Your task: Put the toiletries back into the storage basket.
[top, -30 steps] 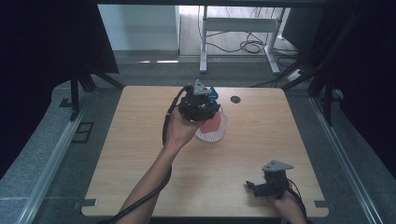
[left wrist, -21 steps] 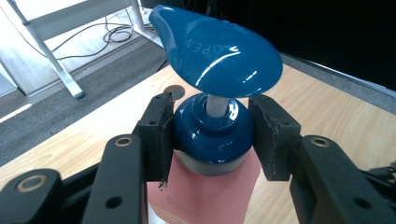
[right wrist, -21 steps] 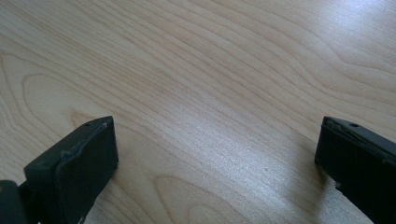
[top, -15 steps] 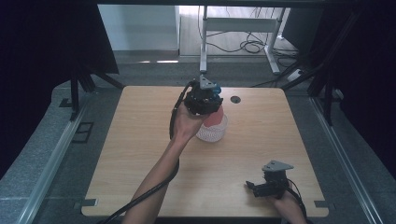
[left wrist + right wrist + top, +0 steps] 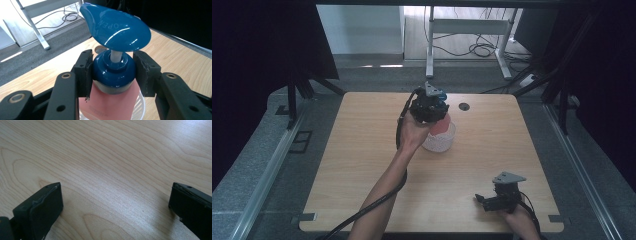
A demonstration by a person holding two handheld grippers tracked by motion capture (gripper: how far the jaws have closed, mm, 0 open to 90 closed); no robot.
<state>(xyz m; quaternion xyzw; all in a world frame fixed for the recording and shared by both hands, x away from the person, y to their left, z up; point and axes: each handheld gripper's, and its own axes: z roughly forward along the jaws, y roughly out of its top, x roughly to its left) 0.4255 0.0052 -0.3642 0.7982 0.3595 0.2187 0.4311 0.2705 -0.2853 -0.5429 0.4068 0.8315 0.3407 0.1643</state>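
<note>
A pink pump bottle (image 5: 110, 105) with a blue pump head (image 5: 117, 27) marked OPEN stands in a small white mesh basket (image 5: 439, 144) near the table's far middle. My left gripper (image 5: 113, 70) is shut on the bottle's blue collar, one jaw on each side. From above, the left gripper (image 5: 431, 106) covers the bottle top, and pink (image 5: 443, 126) shows beneath it. My right gripper (image 5: 483, 201) rests low at the table's front right. In the right gripper view, its jaws (image 5: 115, 202) stand wide open over bare wood.
The light wooden table (image 5: 362, 150) has a round dark cable hole (image 5: 463, 106) just right of the basket. Beyond the far edge lie a grey floor, a white desk frame (image 5: 430, 45) and cables. Black drapes hang at both sides.
My left gripper has shifted slightly right and toward the far edge, settling over the bottle top. The right gripper has stayed still.
</note>
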